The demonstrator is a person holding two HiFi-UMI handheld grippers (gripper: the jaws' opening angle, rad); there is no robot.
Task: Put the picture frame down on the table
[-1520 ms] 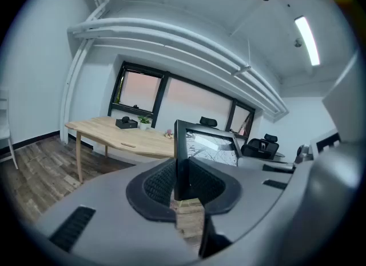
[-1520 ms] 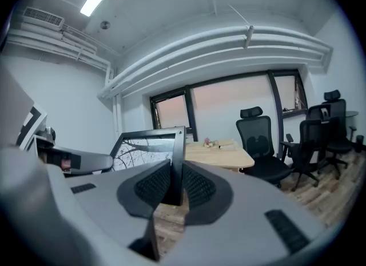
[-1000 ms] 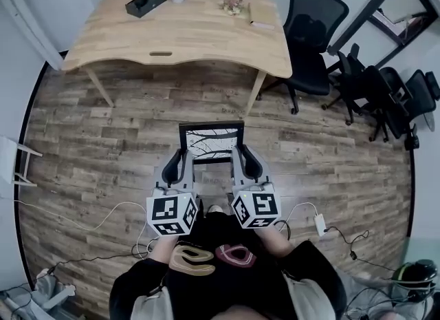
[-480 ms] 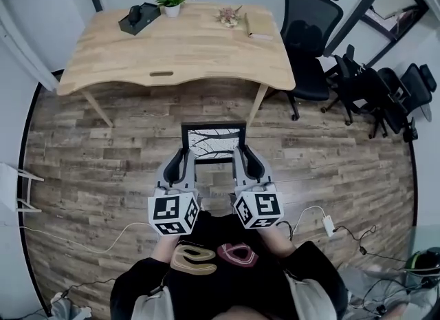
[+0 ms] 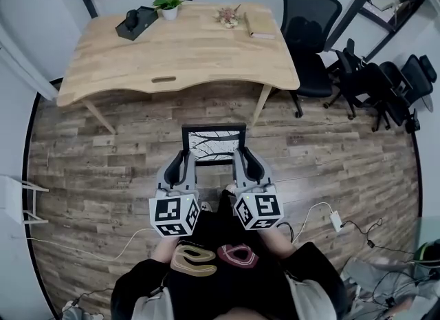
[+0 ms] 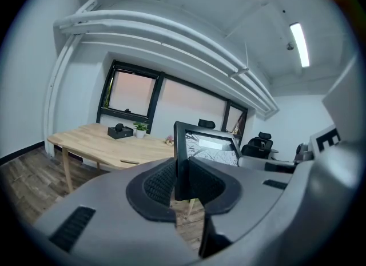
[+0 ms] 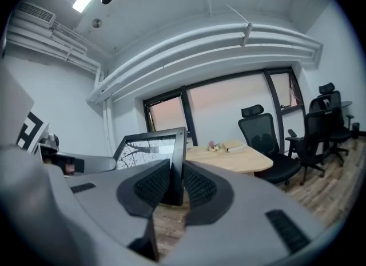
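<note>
A black picture frame (image 5: 214, 144) with a bare-branch print is held flat in the air over the wooden floor, short of the table (image 5: 179, 50). My left gripper (image 5: 185, 157) is shut on the frame's left edge (image 6: 182, 162). My right gripper (image 5: 240, 156) is shut on its right edge (image 7: 176, 165). The wooden table stands ahead in the head view, and appears as the table (image 6: 108, 145) in the left gripper view and the table (image 7: 229, 156) in the right gripper view.
On the table's far side sit a black box (image 5: 135, 23), a potted plant (image 5: 168, 4), a small flower bunch (image 5: 227, 16) and a book (image 5: 260, 26). Black office chairs (image 5: 309, 36) stand to the right. Cables (image 5: 330, 215) lie on the floor near my feet.
I have stepped a little toward the table, which now sits slightly lower and nearer in the head view. Both grippers keep their hold on the frame.
</note>
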